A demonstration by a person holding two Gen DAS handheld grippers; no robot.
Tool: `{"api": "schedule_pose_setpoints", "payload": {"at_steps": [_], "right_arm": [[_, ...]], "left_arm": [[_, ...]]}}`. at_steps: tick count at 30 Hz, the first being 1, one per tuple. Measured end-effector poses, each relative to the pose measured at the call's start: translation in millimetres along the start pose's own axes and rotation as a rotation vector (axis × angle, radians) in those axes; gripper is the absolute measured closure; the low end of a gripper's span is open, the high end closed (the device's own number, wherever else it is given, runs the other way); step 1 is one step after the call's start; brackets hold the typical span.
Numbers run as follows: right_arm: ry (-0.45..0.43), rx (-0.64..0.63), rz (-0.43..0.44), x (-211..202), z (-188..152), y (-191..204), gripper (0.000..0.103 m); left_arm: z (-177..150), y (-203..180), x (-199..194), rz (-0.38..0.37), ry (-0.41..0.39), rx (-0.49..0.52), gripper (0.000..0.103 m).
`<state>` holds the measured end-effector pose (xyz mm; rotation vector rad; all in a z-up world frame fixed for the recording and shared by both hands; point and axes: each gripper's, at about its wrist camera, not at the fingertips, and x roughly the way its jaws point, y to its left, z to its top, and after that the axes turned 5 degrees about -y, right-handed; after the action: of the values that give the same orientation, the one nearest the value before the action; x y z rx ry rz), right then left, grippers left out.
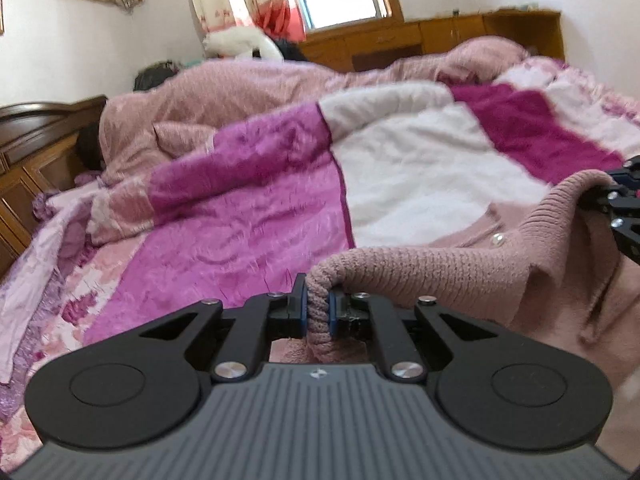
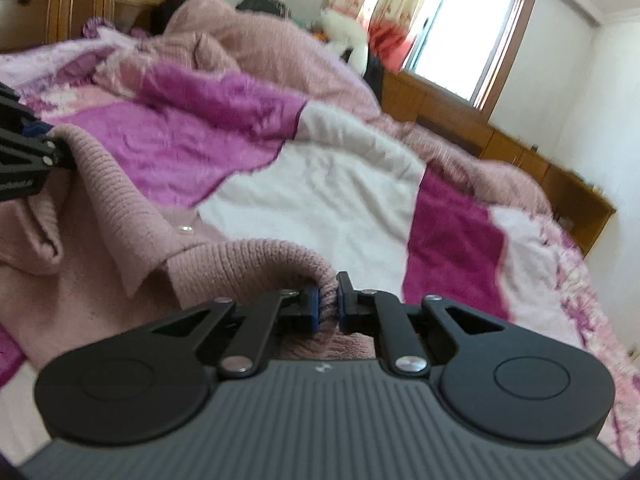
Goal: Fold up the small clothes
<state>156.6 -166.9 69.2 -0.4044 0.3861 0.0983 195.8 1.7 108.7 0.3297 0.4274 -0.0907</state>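
Note:
A dusty pink knitted cardigan [image 1: 460, 276] with pearl buttons hangs between both grippers above the bed. My left gripper [image 1: 319, 312] is shut on one end of its ribbed hem, which bunches between the blue pads. My right gripper [image 2: 329, 305] is shut on the other end of the ribbed hem; the cardigan [image 2: 120, 248] spreads to its left. The right gripper also shows at the right edge of the left wrist view [image 1: 620, 208], and the left gripper at the left edge of the right wrist view [image 2: 24, 152].
The bed is covered by a pink, magenta and white fleece blanket [image 1: 400, 168] with a heaped pink quilt [image 1: 240, 92] behind it. A wooden headboard [image 1: 36, 140] stands left, low wooden cabinets [image 2: 520, 156] and a window [image 2: 468, 20] beyond.

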Motion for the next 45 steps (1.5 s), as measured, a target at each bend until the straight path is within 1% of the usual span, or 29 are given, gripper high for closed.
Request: {"api": "schedule_pose_setpoints", "payload": {"at_steps": [3, 5, 6, 8, 10, 12, 14, 15, 16, 17, 18, 19, 20, 24, 27, 31, 35, 38, 42, 45], "right_arm": [[0.04, -0.017, 0.009, 21, -13, 7, 0.092], [0.069, -0.001, 0.015, 33, -21, 8, 0.091], [0.083, 0.011, 0.022, 38, -24, 8, 0.089], [0.1, 0.031, 0.031, 45, -30, 9, 0.089], [0.097, 0.012, 0.021, 47, -33, 14, 0.089], [0.093, -0.019, 0.009, 44, -33, 19, 0.089], [0.099, -0.003, 0.01, 39, -29, 17, 0.088], [0.099, 0.017, 0.015, 36, -27, 13, 0.084], [0.098, 0.042, 0.022, 33, -24, 7, 0.076], [0.095, 0.074, 0.028, 27, -22, 1, 0.071], [0.089, 0.095, 0.032, 25, -20, -4, 0.061], [0.078, 0.118, 0.04, 18, -19, -10, 0.056], [0.072, 0.131, 0.046, 12, -18, -14, 0.056], [0.05, 0.163, 0.045, -11, -20, -29, 0.056], [0.044, 0.166, 0.053, -27, -25, -36, 0.055], [0.051, 0.108, 0.116, -40, -34, -34, 0.055], [0.065, 0.019, 0.198, -44, -43, -24, 0.055], [0.069, -0.032, 0.236, -40, -47, -16, 0.055], [0.096, -0.082, 0.242, -26, -51, -8, 0.055], [0.103, -0.09, 0.244, -18, -55, -5, 0.055]], "left_arm": [[-15, -6, 31, 0.001, 0.044, 0.021, 0.093], [-24, -9, 47, 0.007, 0.074, 0.028, 0.092], [-28, -10, 54, 0.009, 0.09, 0.025, 0.092], [-35, -12, 63, 0.02, 0.119, 0.015, 0.092], [-39, -15, 66, 0.029, 0.128, 0.023, 0.091], [-38, -18, 64, 0.037, 0.127, 0.055, 0.083], [-34, -16, 57, 0.028, 0.127, 0.067, 0.074], [-31, -14, 52, 0.02, 0.127, 0.063, 0.071], [-28, -10, 45, 0.009, 0.124, 0.054, 0.062], [-25, -5, 37, 0.001, 0.119, 0.043, 0.053], [-23, -2, 29, -0.002, 0.11, 0.037, 0.05], [-20, 2, 20, -0.002, 0.096, 0.036, 0.047], [-18, 6, 12, -0.002, 0.086, 0.035, 0.046], [-15, 21, -20, -0.02, 0.064, 0.001, 0.044], [-18, 24, -38, -0.059, 0.062, -0.019, 0.044], [-27, 13, -52, -0.139, 0.065, -0.006, 0.043], [-40, -4, -45, -0.181, 0.087, 0.038, 0.043], [-48, -14, -33, -0.192, 0.103, 0.071, 0.043], [-58, -23, -14, -0.165, 0.121, 0.142, 0.043], [-64, -29, -4, -0.172, 0.123, 0.181, 0.043]]}}
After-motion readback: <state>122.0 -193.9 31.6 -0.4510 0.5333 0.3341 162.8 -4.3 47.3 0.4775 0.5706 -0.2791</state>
